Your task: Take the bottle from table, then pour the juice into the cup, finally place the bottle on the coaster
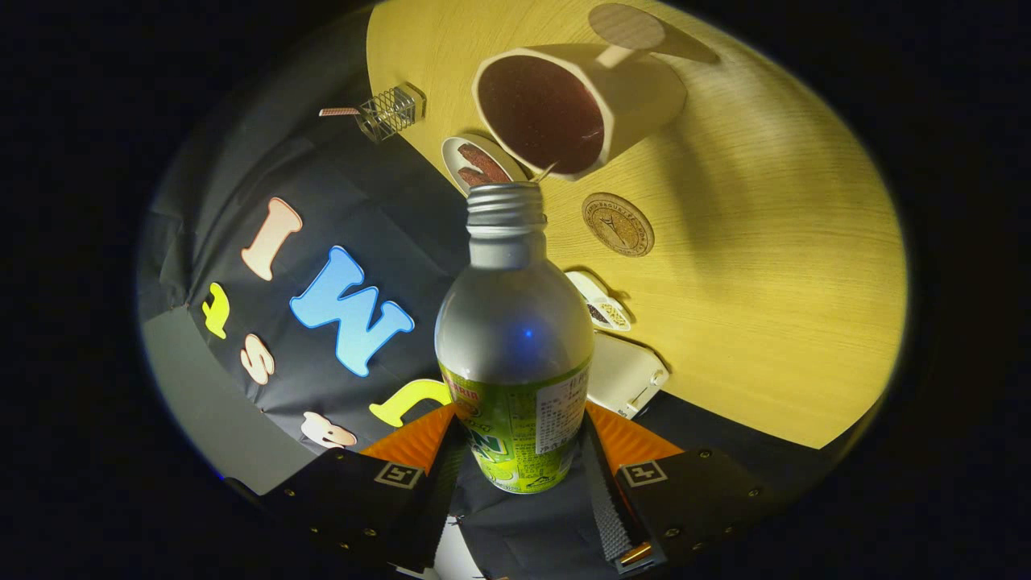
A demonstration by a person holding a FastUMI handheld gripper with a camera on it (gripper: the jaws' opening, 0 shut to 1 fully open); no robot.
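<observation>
While clamped on the round metal bottle, hand-held gripper (ridged pads).

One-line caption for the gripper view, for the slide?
Gripper shut on silver green-labelled bottle, open mouth tipped toward cream cup of dark juice; round cork coaster beside.

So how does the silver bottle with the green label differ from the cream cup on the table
The silver metal bottle with the green label is clamped in the gripper off the table; the cream cup stands on the wooden table. The bottle has a narrow threaded neck; the cup has a wide mouth. The cup has a handle; the bottle has none. Both are uncapped.
</observation>
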